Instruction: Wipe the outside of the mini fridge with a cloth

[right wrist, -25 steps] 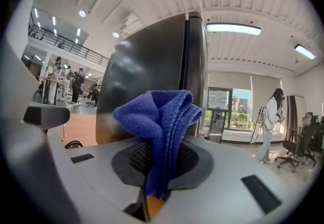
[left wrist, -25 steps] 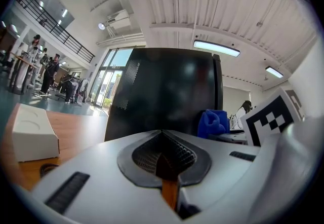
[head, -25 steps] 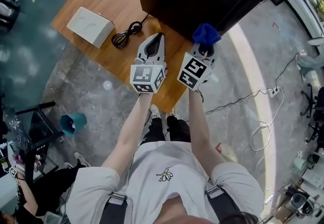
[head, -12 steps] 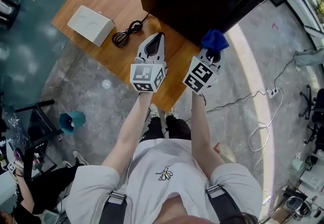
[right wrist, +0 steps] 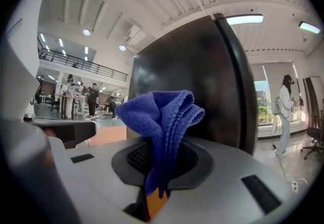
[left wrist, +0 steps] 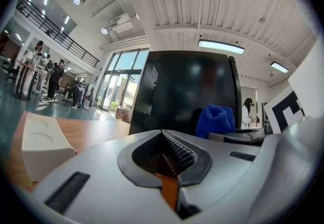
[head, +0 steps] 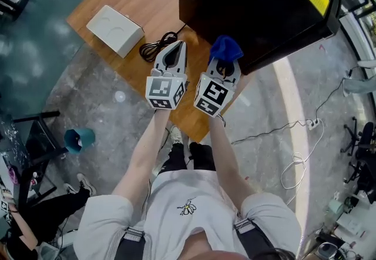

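The black mini fridge (head: 252,0) stands on a wooden table (head: 141,6); its dark side wall fills the middle of the left gripper view (left wrist: 187,91) and the right gripper view (right wrist: 187,86). A blue cloth (head: 225,48) bunches up from my right gripper (head: 224,60), which is shut on it, close to the fridge's near side. In the right gripper view the cloth (right wrist: 164,116) stands folded between the jaws. My left gripper (head: 174,53) is shut with nothing in it, beside the right one over the table. The left gripper view catches the cloth (left wrist: 215,119) at its right.
A white box (head: 114,30) and a coiled black cable (head: 157,47) lie on the table left of the grippers. On the floor are a teal bin (head: 79,138) and white cables (head: 294,159). People stand in the background of both gripper views.
The right gripper with the cloth swung right and then came back left, closer to the left gripper and to the fridge's near side. The head view has shifted.
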`<state>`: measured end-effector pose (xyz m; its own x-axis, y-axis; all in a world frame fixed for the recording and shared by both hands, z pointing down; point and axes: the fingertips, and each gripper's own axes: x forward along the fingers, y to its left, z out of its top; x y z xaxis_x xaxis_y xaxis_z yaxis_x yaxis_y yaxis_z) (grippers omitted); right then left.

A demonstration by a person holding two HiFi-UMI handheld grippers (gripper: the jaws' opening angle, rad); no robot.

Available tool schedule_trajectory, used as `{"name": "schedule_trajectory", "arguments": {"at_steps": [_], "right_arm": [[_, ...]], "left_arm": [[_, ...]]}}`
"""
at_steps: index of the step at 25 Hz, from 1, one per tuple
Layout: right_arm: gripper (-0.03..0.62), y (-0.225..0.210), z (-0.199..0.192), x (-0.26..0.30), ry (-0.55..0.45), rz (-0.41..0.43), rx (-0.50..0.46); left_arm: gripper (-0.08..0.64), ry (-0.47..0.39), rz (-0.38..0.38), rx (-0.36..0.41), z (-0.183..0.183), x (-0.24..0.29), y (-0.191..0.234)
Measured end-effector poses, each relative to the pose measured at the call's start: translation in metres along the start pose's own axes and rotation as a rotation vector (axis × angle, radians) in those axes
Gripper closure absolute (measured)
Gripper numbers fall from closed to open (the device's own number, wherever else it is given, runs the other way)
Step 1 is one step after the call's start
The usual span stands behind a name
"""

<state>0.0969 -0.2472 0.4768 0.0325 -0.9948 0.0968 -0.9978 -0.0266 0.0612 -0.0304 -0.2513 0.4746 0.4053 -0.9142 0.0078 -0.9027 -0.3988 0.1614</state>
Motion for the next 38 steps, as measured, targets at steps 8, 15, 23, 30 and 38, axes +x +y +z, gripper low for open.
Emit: {"name": "schedule_trajectory", "arguments": {"at_steps": [8, 15, 23, 30, 38], "right_arm": [[0.52, 0.101, -0.028, 0.087, 0.003, 0.162, 0.02], [0.52, 0.152, -0.071, 0.148, 0.054, 0.202, -0.053], [0.52, 0.152, -0.077, 0.177, 0.059, 0.182, -0.061], [0.522, 0.145, -0.082, 0.165, 0.081, 0.129, -0.071], [0.521, 0.106, -0.078, 0.135, 0.096, 0.043, -0.035]], "left_arm": [[0.555, -0.03, 0.048, 0.026, -0.014, 0.014, 0.088], [0.555, -0.019, 0.084, -0.016, -0.036, 0.029, 0.132], [0.555, 0.0, 0.06, -0.008, -0.046, 0.042, 0.138], [0.555, 0.0, 0.037, -0.007, -0.05, 0.037, 0.133], [0.555, -0.002, 0.023, -0.05, -0.053, 0.023, 0.112]]}}
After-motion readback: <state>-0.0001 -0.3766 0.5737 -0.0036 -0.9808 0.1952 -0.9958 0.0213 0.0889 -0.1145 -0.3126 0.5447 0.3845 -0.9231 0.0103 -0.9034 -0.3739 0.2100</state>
